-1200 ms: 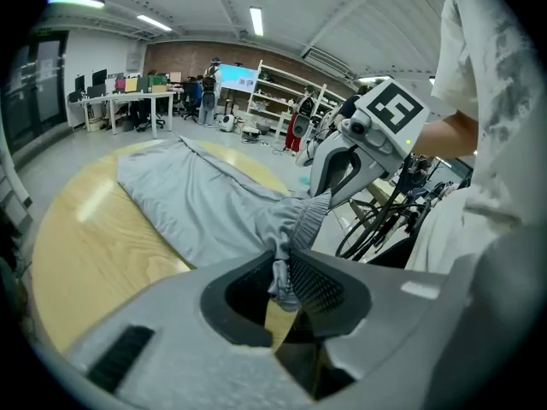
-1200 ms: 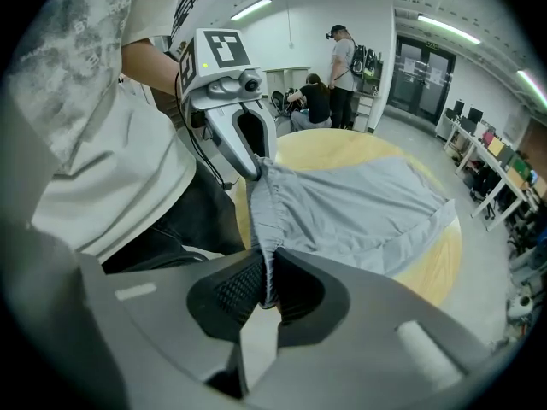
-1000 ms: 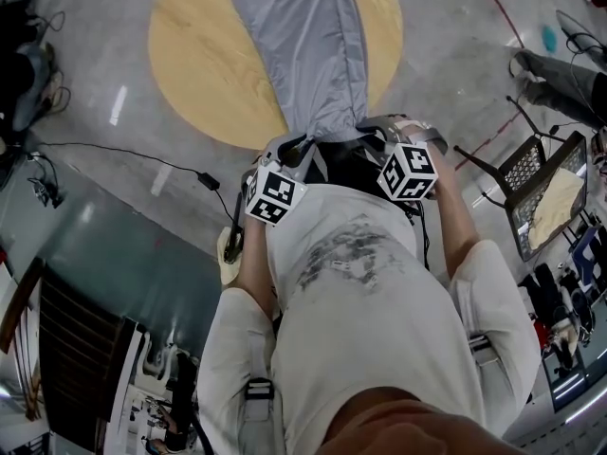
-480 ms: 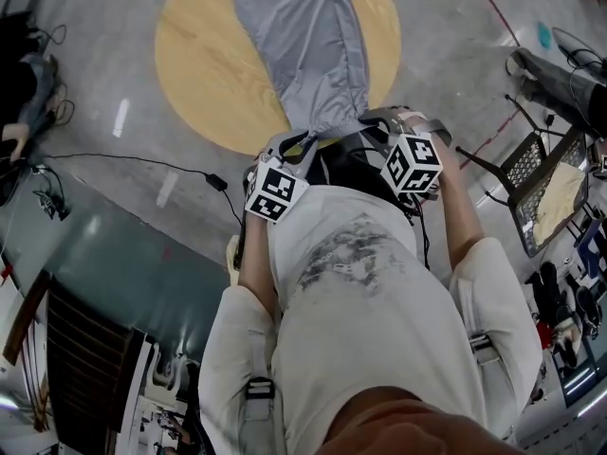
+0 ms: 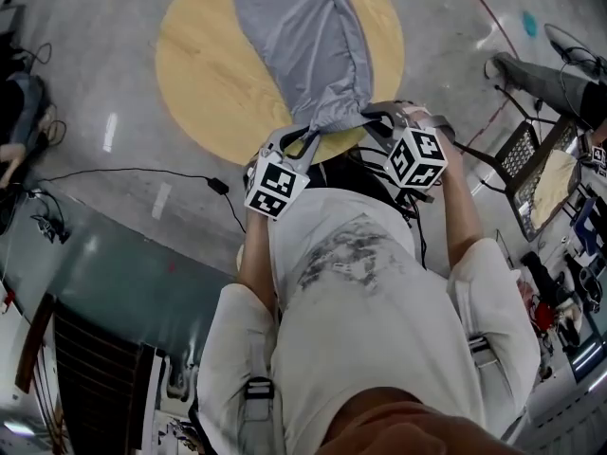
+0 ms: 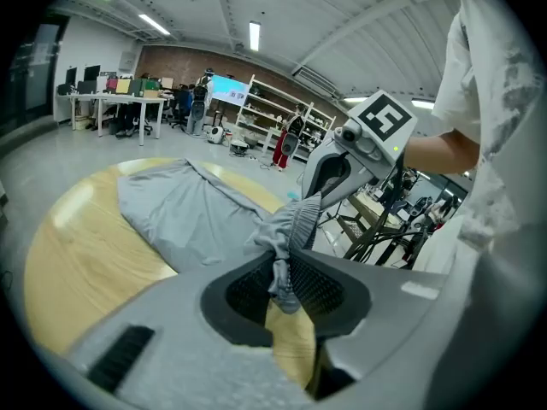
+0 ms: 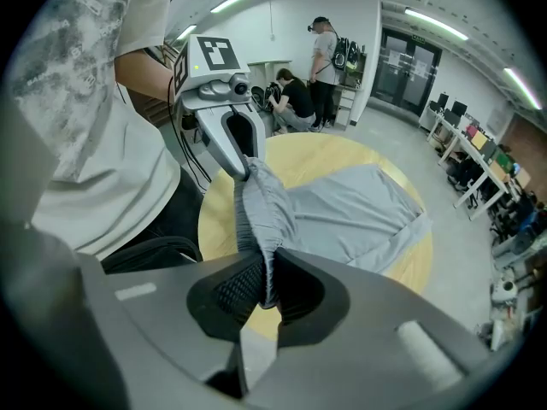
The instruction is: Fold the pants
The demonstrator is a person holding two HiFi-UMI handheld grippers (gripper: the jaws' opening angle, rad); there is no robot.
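Pants (image 5: 303,45) slid nearer; only right gripper view shows bystanders (image 7: 325,58).

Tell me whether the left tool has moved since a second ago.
Yes. The left tool, shut on the pants, has gone forward: it was at the yellow disc's near edge and now overlaps it.

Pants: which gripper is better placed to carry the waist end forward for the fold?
Right, though barely. Both the right gripper and the left gripper are shut on the pants, but the right one reaches further toward the table. Moving both together seems wisest.
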